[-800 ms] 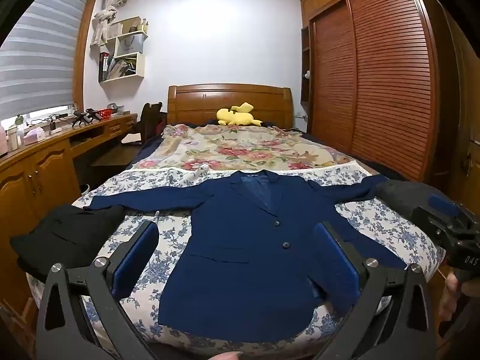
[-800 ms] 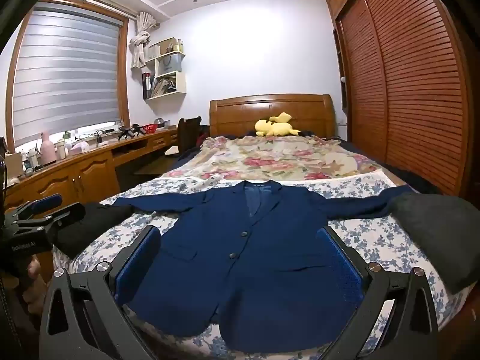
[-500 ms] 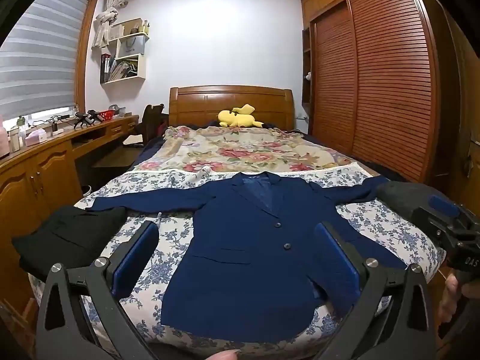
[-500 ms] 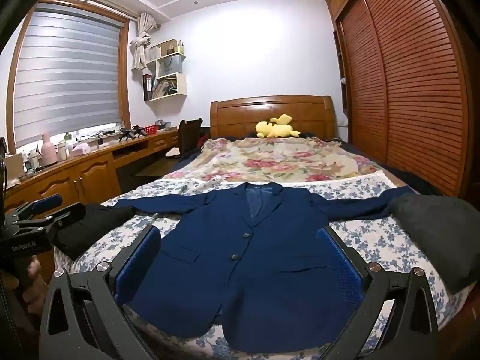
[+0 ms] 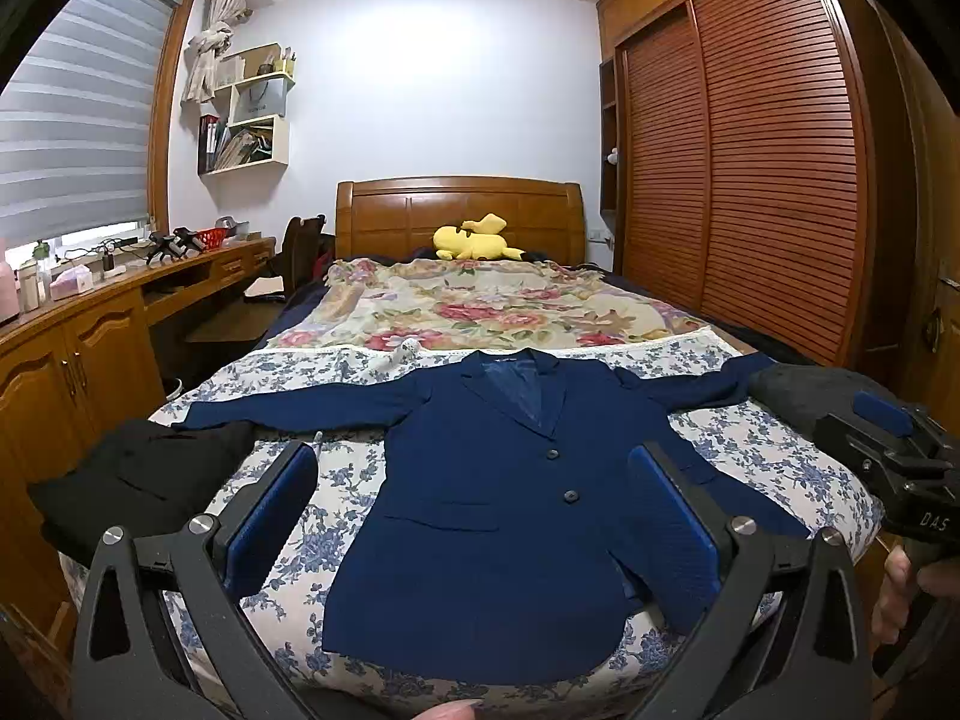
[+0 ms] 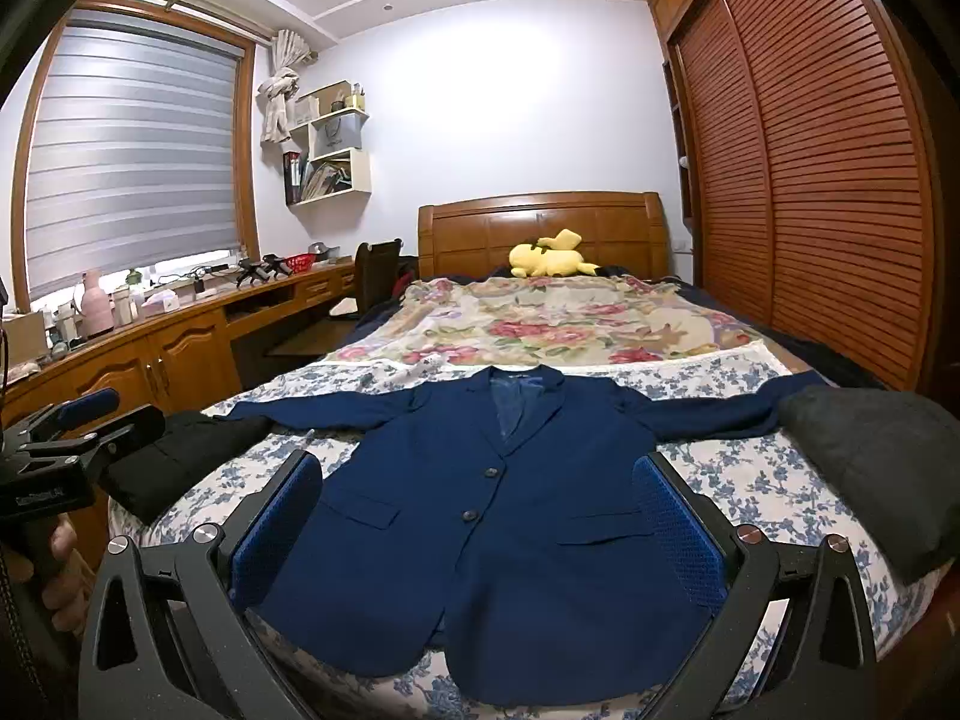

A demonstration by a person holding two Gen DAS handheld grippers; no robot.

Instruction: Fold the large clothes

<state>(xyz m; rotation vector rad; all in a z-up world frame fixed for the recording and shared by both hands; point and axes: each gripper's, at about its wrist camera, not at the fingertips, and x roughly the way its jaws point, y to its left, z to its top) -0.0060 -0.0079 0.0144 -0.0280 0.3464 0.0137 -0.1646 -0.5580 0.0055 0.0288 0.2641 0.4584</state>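
A navy blue blazer (image 5: 504, 516) lies flat and face up on the bed, buttoned, both sleeves spread out sideways; it also shows in the right wrist view (image 6: 498, 540). My left gripper (image 5: 474, 516) is open and empty, held above the blazer's hem at the foot of the bed. My right gripper (image 6: 480, 522) is open and empty, also above the hem. Each gripper shows at the edge of the other's view: the right one (image 5: 900, 456), the left one (image 6: 66, 438).
A folded black garment (image 5: 138, 480) lies at the bed's left corner, a dark grey one (image 6: 870, 462) at the right corner. A floral quilt (image 5: 480, 312) and a yellow plush toy (image 5: 474, 240) lie farther up. A wooden desk (image 5: 78, 336) stands left, a wardrobe (image 5: 768, 180) right.
Both views have tilted slightly upward, so the blazer sits a little lower in frame. Nothing on the bed has moved; both grippers stay open.
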